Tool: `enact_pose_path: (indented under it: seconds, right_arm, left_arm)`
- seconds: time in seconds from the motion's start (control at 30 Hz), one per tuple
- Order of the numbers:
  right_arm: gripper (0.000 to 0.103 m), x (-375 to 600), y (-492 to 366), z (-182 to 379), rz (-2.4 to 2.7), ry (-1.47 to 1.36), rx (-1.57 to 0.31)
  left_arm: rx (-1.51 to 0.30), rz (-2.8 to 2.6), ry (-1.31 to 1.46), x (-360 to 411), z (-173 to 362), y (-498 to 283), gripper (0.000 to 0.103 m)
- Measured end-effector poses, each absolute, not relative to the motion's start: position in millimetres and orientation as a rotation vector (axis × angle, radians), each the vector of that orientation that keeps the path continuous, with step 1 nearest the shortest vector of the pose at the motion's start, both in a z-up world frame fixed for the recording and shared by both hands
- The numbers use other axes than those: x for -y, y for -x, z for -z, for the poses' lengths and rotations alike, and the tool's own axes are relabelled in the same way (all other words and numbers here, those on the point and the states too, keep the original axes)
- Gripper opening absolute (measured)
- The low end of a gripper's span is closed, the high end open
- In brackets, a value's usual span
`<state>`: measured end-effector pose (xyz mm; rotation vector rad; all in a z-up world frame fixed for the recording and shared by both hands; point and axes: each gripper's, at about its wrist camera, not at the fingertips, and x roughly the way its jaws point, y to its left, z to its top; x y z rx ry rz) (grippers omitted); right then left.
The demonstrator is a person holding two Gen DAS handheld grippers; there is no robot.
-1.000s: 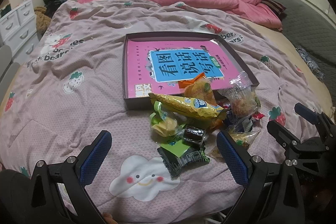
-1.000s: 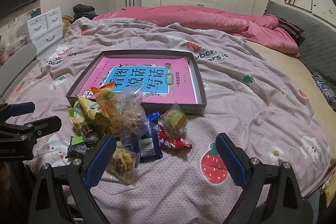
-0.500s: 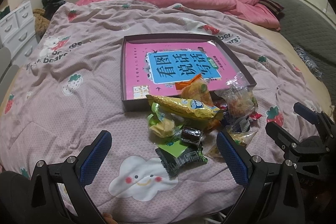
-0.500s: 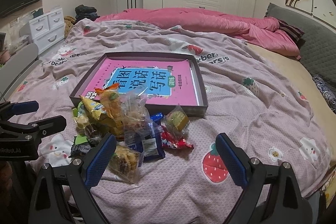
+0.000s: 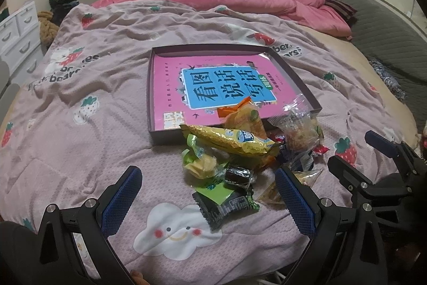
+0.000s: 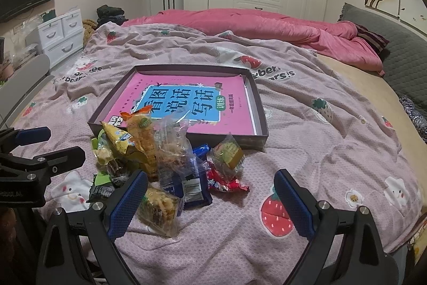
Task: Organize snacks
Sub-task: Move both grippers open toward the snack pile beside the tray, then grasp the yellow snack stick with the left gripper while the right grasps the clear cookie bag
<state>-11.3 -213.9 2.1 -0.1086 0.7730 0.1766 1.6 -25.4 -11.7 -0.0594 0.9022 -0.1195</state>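
Currently, both tools hover at the near edge of the bed with nothing between their pads. The left gripper (image 5: 205,200) is spread wide, and the right gripper (image 6: 210,200) is likewise released. The snack pile (image 6: 160,154) lies on the patterned quilt (image 5: 80,151), touching the near wall of the shallow box (image 5: 150,87), which holds a pink book (image 6: 192,103).

Procedure for the step in hand, judged to be the first pick:

1. Select an outlying packet, not a buried one. On the right side, the red wrapper (image 6: 226,182) and the clear pack of yellow pieces (image 6: 160,207) lie free at the pile's edge. On the left side, the dark packet (image 5: 226,207) is nearest.
2. Align the fingers across the packet's narrow dimension before descending.
3. Close on the crimped seam or body; film wrappers are likely to slip or crumple if pinched at a corner.
4. Press lightly. The quilt is soft and will yield under the pads.
5. Lift clear of the box wall before setting the packet inside.

Packets beneath the yellow bag (image 5: 226,140) are partly hidden; their number is uncertain.
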Motion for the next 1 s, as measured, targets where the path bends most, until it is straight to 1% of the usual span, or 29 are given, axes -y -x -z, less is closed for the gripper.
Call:
enact_pose_path:
  seconds: [0.4, 0.73, 0.93, 0.97, 1.0]
  right_arm:
    - [0.096, 210, -8, 6, -0.176, 0.119, -0.773]
    - [0.096, 194, -19, 13, -0.209, 0.171, -0.756]
    - [0.096, 187, -26, 17, -0.226, 0.202, -0.742]
    - [0.095, 187, -27, 18, -0.226, 0.209, -0.741]
    - [0.092, 185, -29, 19, -0.227, 0.22, -0.741]
  left_arm:
    - [-0.939, 0.131, 0.151, 13, 20, -22, 0.1]
    - [-1.043, 0.18, 0.337, 9, 36, -56, 0.1]
    - [-1.089, 0.197, 0.367, 17, 46, -71, 0.1]
    - [-1.101, 0.199, 0.373, 18, 49, -73, 0.1]
    - [-1.111, 0.194, 0.376, 19, 52, -75, 0.1]
